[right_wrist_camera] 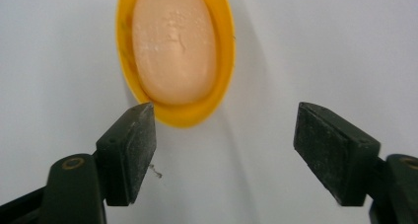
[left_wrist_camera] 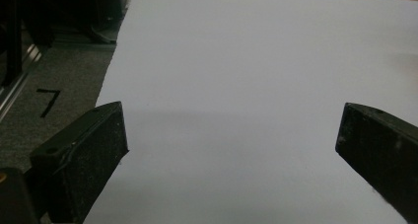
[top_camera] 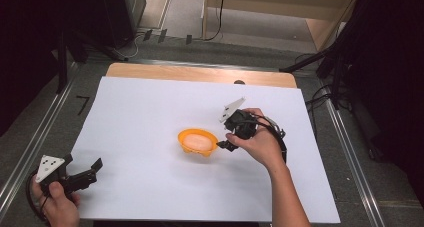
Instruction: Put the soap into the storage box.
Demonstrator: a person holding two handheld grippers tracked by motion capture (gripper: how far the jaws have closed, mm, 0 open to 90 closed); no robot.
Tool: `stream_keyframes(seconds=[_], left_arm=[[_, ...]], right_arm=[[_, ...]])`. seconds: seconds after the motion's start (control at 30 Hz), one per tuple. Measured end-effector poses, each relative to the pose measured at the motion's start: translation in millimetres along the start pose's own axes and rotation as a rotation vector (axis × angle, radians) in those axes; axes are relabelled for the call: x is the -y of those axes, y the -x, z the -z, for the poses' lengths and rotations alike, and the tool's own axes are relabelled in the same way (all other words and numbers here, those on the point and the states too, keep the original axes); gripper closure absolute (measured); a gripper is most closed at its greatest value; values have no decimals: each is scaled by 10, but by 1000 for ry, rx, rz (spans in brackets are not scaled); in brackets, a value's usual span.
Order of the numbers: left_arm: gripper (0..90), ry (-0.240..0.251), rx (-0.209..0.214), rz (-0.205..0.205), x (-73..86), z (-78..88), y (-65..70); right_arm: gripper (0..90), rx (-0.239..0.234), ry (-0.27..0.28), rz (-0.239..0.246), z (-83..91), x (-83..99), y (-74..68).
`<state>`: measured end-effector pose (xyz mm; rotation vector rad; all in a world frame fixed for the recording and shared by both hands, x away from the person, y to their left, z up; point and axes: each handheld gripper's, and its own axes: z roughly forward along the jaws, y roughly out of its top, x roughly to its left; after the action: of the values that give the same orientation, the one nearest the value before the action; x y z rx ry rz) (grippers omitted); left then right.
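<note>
2 grippers are standing unclenched: the right gripper [right_wrist_camera: 224,152] beside the orange dish [top_camera: 198,142] holding soap [right_wrist_camera: 175,44] mid-table [top_camera: 150,117], left gripper [left_wrist_camera: 231,150] idling near the front-left corner. Closing off-centre risks tipping it.

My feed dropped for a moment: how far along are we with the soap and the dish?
Done, by the look of it: the peach soap bar lies inside the orange dish on the white sheet. In hand: nothing; the right tongs stand open just short of the dish rim, nothing between them. The left tongs are open over bare sheet. Left: probably only pulling the right hand away.
</note>
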<state>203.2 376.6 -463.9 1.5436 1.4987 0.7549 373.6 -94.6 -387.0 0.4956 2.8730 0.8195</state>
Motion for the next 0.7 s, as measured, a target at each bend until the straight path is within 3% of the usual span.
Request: stream_keyframes(seconds=[0.37,0.63,0.7], left_arm=[[0,-1,0,-2,0,0,2],[0,-1,-2,-3,0,-1,5],[0,-1,-3,-3,1,0,4]], right_arm=[[136,104,50,-121,104,373,30],[111,197,96,-207,127,599,9],[79,201,98,-228,129,659,3]])
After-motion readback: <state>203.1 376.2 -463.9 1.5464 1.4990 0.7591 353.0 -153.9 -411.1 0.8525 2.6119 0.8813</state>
